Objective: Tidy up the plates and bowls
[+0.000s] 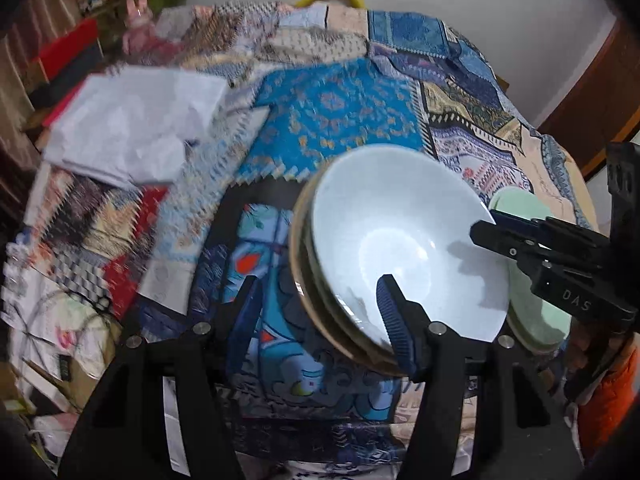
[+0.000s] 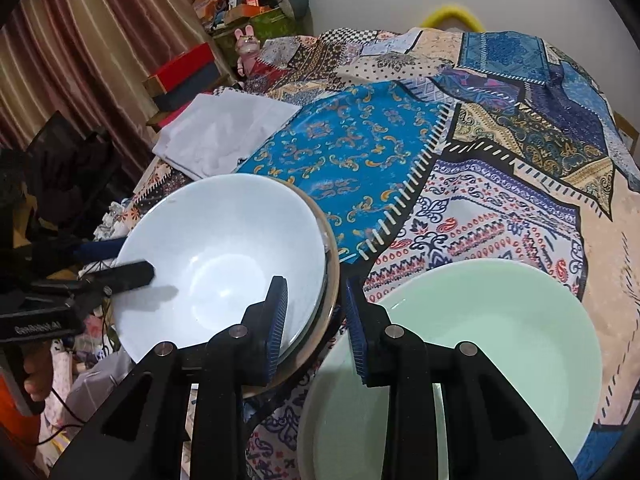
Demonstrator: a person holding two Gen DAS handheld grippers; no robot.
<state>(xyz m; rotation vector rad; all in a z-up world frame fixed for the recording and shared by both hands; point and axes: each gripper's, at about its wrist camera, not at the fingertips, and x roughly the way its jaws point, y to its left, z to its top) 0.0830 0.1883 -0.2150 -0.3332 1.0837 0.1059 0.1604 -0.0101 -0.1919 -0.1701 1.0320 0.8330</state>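
A stack of bowls with a white bowl (image 1: 404,236) on top is held tilted above the patterned tablecloth (image 1: 336,112). My left gripper (image 1: 316,320) is open, its right finger inside the white bowl and its left finger outside the stack's rim. My right gripper (image 2: 316,328) straddles the stack's opposite rim, one pad inside the white bowl (image 2: 224,256), one outside; the jaws stand apart around the rim. A pale green bowl (image 2: 460,356) sits on the table just right of the stack; it also shows in the left wrist view (image 1: 532,276).
A folded white cloth (image 2: 224,132) lies on the table's far left. Beyond the table's left edge are boxes, a pink rabbit toy (image 2: 248,46) and curtains (image 2: 80,60). A yellow ring (image 2: 452,14) shows behind the far edge.
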